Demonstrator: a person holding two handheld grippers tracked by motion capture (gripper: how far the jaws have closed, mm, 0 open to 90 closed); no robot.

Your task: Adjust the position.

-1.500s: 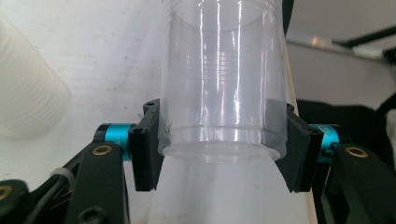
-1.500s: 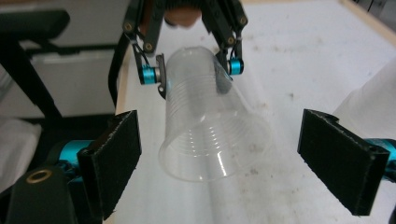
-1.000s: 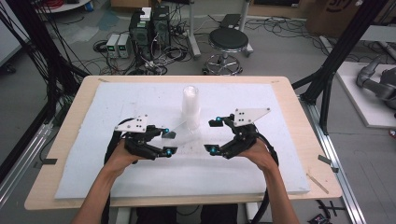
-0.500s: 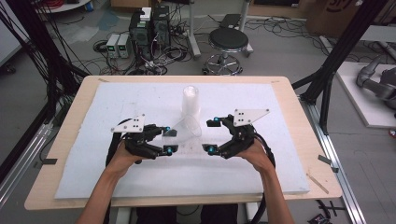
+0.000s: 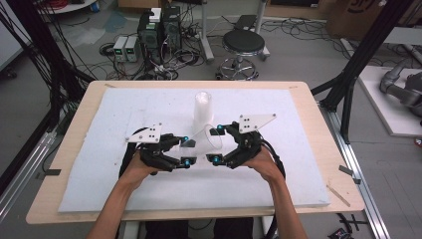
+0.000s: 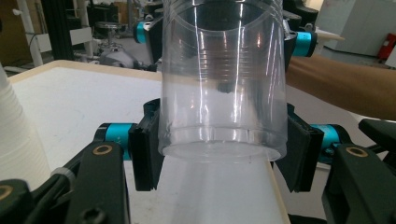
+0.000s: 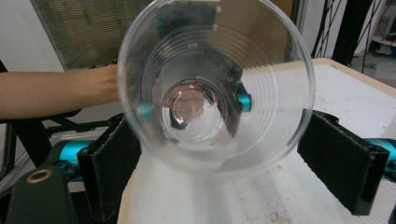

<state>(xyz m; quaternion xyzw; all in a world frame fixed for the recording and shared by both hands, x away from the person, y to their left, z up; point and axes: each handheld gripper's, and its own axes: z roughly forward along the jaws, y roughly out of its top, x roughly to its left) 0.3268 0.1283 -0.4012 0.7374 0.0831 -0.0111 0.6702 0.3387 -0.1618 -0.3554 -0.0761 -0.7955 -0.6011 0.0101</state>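
A clear plastic cup [image 5: 208, 137] lies level above the white mat, between my two grippers. My left gripper [image 5: 186, 152] is shut on its narrow base; in the left gripper view both black pads [image 6: 145, 156] press the sides of the cup [image 6: 224, 84]. The cup's open mouth [image 7: 215, 93] faces my right gripper [image 7: 229, 172]. My right gripper [image 5: 215, 145] stands open, its pads [image 7: 343, 161] spread wider than the rim, the right-hand one clearly apart from it.
A stack of white cups [image 5: 202, 107] stands upright just behind the grippers, also at the left edge of the left gripper view [image 6: 18, 135]. A white foam mat [image 5: 124, 189] covers the wooden table [image 5: 62, 149]. Both forearms come in from the near edge.
The two grippers have drawn slightly closer together, the left one edging right with the clear cup. The white cup stack has not moved.
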